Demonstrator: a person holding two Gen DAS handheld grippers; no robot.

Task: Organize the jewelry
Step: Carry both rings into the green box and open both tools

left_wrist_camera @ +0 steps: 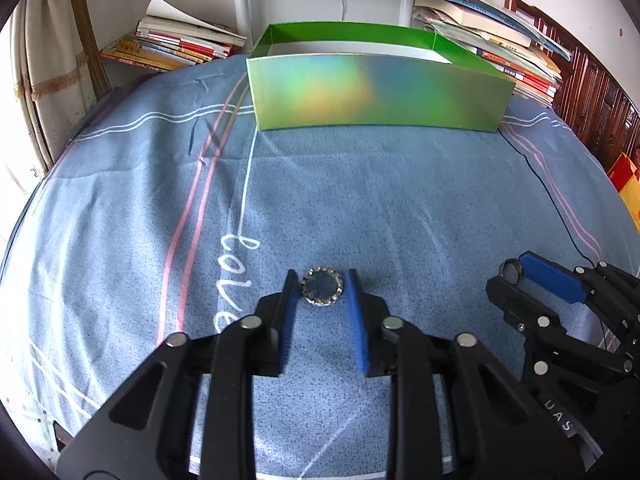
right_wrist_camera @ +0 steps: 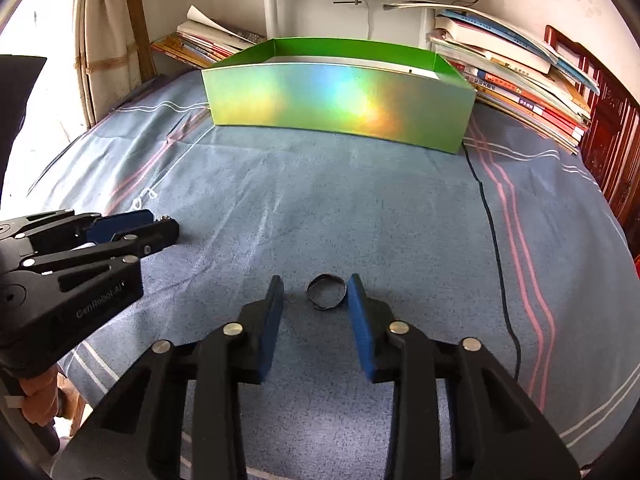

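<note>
While both rings lie on the blue bedsheet [left_wrist_camera: 360, 184], short of the green box [left_wrist_camera: 376, 92]: left tongs [left_wrist_camera: 322, 286] part-open around the studded ring [left_wrist_camera: 322, 290], right tongs [right_wrist_camera: 316, 292] part-open around the dark ring [right_wrist_camera: 326, 292], neither gripped; step judged pickup, next close, lift, carry to box

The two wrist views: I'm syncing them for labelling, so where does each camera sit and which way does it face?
Left wrist: on the left gripper, facing the holographic green cardboard box; its open fingers flank a sparkly stone-rimmed ring; right gripper at right.
Right wrist: on that right gripper, facing likewise; open fingers flank a plain dark band ring; left gripper at left.
Shared: box, blue striped bedsheet, book stacks.
</note>
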